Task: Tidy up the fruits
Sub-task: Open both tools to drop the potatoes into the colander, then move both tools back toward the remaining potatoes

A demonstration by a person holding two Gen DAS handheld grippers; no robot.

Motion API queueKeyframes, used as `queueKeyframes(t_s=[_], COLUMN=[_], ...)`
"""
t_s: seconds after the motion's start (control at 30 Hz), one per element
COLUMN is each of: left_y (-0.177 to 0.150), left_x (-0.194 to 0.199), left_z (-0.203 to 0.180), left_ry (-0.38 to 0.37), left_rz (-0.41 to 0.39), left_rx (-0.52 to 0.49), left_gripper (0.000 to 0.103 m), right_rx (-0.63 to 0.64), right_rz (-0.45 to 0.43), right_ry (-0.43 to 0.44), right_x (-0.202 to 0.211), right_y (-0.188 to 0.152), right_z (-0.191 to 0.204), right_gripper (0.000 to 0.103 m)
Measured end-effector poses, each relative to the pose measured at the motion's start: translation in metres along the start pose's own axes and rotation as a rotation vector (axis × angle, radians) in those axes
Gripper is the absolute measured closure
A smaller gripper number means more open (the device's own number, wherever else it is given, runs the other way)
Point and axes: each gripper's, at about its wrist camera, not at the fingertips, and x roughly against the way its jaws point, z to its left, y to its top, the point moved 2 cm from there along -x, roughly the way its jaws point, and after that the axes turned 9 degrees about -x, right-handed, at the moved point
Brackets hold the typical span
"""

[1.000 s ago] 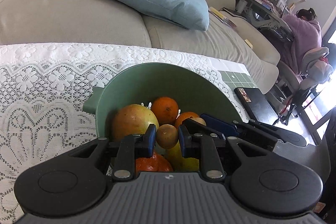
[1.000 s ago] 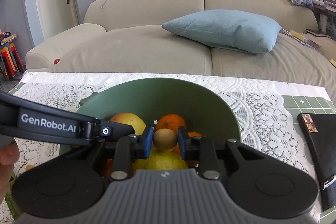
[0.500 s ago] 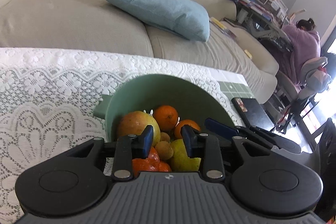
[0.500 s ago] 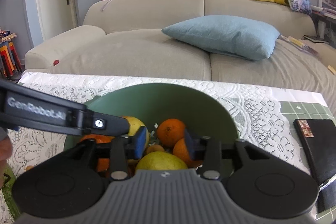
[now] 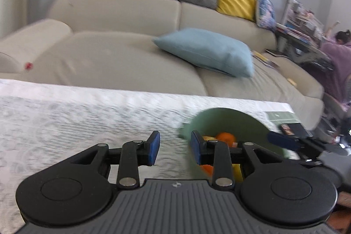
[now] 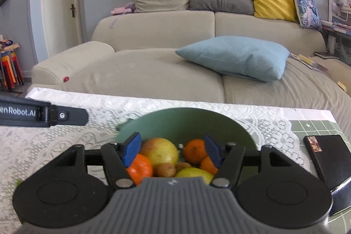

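The green bowl (image 6: 186, 122) sits on the lace cloth (image 6: 65, 146), holding oranges, an apple (image 6: 160, 150) and kiwis. The right gripper (image 6: 173, 149) hangs above it, jaws opening, gripping nothing. The left gripper (image 5: 174, 147) is left of the bowl, slightly parted and empty.

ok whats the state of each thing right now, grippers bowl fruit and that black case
left gripper: open, empty, over the lace cloth beside the bowl
right gripper: jaws opening, nothing gripped, above the fruit
bowl: upright on the cloth, holding fruit
apple: loose in bowl
oranges: loose in bowl
kiwis: loose in bowl, released
black case: flat on the table, shut
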Motion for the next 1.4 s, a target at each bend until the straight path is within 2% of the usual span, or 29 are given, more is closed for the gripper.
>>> queueKeyframes(t_s=[0.2, 0.33, 0.43, 0.57, 0.83, 0.9, 0.97, 1.17, 1.4], left_y=[-0.021, -0.037, -0.050, -0.067, -0.087, -0.090, -0.092, -0.095, -0.100], left_x=[0.028, 0.035, 0.037, 0.038, 0.032, 0.032, 0.032, 0.033, 0.034], left_z=[0.025, 0.038, 0.046, 0.060, 0.070, 0.073, 0.074, 0.077, 0.077], left_ry=[0.161, 0.208, 0.199, 0.153, 0.162, 0.162, 0.175, 0.177, 0.164], left_rz=[-0.032, -0.003, 0.039, 0.090, 0.149, 0.157, 0.160, 0.161, 0.160], left_rx=[0.029, 0.020, 0.014, 0.028, 0.030, 0.031, 0.032, 0.030, 0.026], left_gripper=[0.066, 0.066, 0.066, 0.066, 0.066, 0.066, 0.066, 0.066, 0.066], right_rx=[0.008, 0.016, 0.027, 0.029, 0.002, -0.034, -0.068, -0.110, -0.149], right_rz=[-0.012, 0.005, 0.045, 0.125, 0.287, 0.332, 0.373, 0.448, 0.488], right_ry=[0.069, 0.138, 0.187, 0.235, 0.292, 0.309, 0.317, 0.311, 0.312], right_x=[0.014, 0.021, 0.021, 0.016, -0.001, -0.007, -0.012, -0.026, -0.037], right_y=[-0.004, -0.010, -0.017, -0.027, -0.053, -0.060, -0.065, -0.079, -0.085], right_z=[0.025, 0.041, 0.055, 0.069, 0.093, 0.093, 0.093, 0.095, 0.097], right_gripper=[0.036, 0.035, 0.035, 0.036, 0.036, 0.039, 0.049, 0.060, 0.060])
